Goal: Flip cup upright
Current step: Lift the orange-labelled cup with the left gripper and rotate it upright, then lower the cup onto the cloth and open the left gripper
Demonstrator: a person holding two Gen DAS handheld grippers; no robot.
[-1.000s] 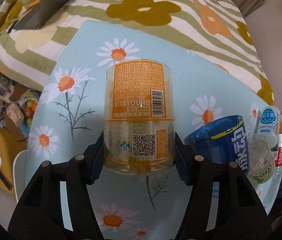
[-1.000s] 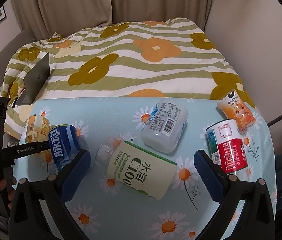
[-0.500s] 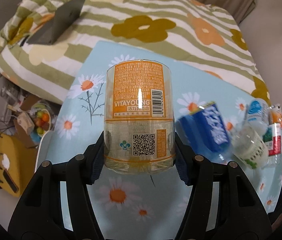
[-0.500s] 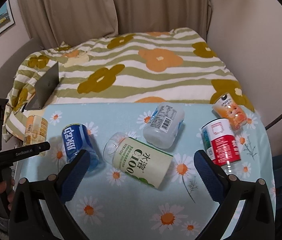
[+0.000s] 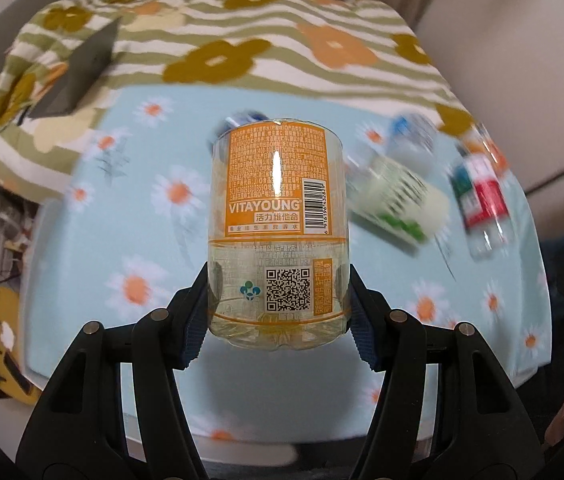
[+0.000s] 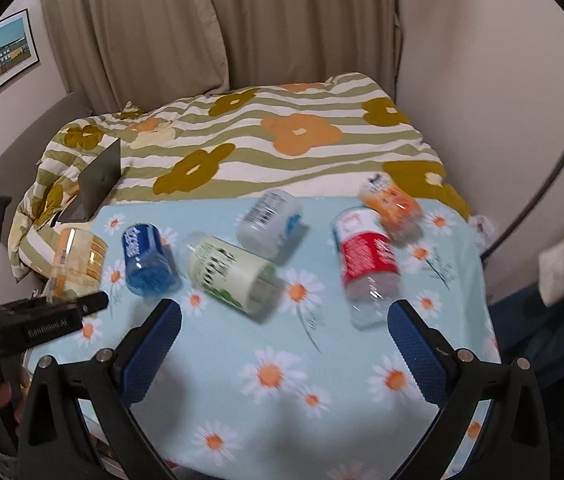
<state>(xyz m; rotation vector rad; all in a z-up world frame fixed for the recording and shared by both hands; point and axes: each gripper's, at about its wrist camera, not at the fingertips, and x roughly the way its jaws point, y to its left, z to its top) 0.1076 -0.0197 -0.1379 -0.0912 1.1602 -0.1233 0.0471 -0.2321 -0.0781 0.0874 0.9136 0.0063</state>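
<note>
Cup (image 5: 277,236): lower body clamped between left gripper (image 5: 277,320) jaws, above the desk (image 5: 93,240) left edge.
Right gripper (image 6: 282,344): jaws apart, holding nothing.

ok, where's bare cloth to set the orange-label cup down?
Free: the near strip of daisy tablecloth between the right gripper fingers. Crowded: the far half, from blue cup to red-label bottle.

In the left wrist view we cannot read the smeared labels of the green-and-white cup (image 5: 398,200) and red-and-white cup (image 5: 482,200). The orange cup (image 5: 277,232) hides most of the blue cup (image 5: 247,117) behind it.
</note>
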